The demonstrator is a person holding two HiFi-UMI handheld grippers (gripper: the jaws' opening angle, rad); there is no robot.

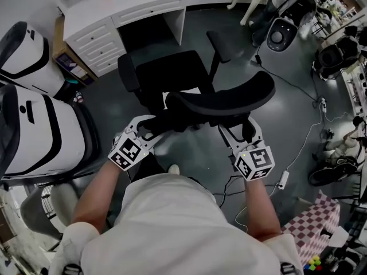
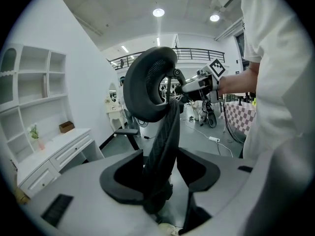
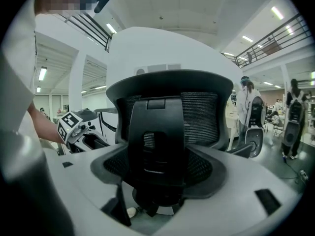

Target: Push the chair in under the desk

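- Behind the chair (image 1: 172, 76), the person stands with both grippers at its backrest (image 1: 229, 99). The chair sits on the dark floor just short of the white desk (image 1: 129, 7), with its seat facing the knee opening but not yet under it.
- The left gripper (image 1: 148, 129) has its jaws spread fairly wide, with the backrest's mesh edge standing between them. The mesh lies against one pad and a gap shows at the other, so I judge it braces rather than clamps.
- The right gripper (image 1: 241, 132) is likewise spread wide around the black spine (image 3: 157, 141) of the back, and nothing looks pinched there.
- Risk: with no firm hold, a hard shove could make the jaws slide off the curved backrest, or tilt the back instead of rolling the chair.
- Risk: the chair stands at a slant to the opening (a judgement from the head view). An uneven push from the two sides could swing it and knock an armrest (image 1: 221, 44) against the desk's side panel or the drawers (image 1: 94, 44).
- Only the head view shows the opening, the armrests and both grippers at once.
- The left gripper view alone shows the backrest edge-on between the jaws, and the shelves (image 2: 34, 77) above the desk.
- The right gripper view faces the spine squarely, and there the backrest hides the desk entirely.
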